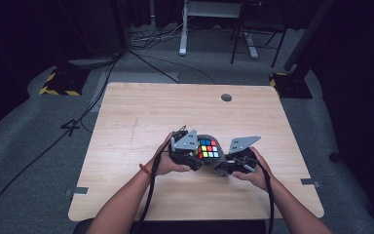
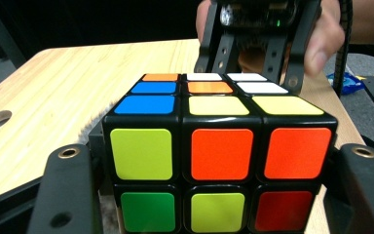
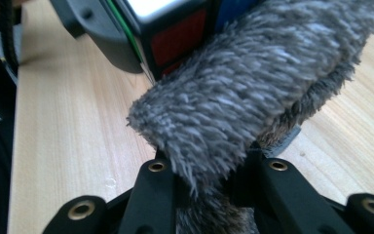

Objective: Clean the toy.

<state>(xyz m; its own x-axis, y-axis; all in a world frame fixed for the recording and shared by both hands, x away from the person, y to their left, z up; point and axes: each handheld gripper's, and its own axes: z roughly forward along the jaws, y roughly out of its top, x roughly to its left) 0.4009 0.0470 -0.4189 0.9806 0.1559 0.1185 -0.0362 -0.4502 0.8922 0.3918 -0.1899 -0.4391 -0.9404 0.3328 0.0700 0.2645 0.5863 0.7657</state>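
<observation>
A scrambled Rubik's cube (image 1: 208,148) is held just above the wooden table (image 1: 141,112), near its front middle. My left gripper (image 1: 191,150) is shut on it, one black jaw against each side of the cube (image 2: 219,161). My right gripper (image 1: 231,161) is shut on a grey fuzzy cloth (image 3: 243,92), pinched between its two jaws. The cloth presses against a lower corner of the cube (image 3: 175,34). In the left gripper view my right gripper (image 2: 258,58) stands just behind the cube, with a hand around it.
The table has a round cable hole (image 1: 226,97) near its far edge. Desk legs and cables (image 1: 185,34) lie on the grey floor beyond. Yellow-black striped stand bases (image 1: 58,85) sit at the far left and far right corners.
</observation>
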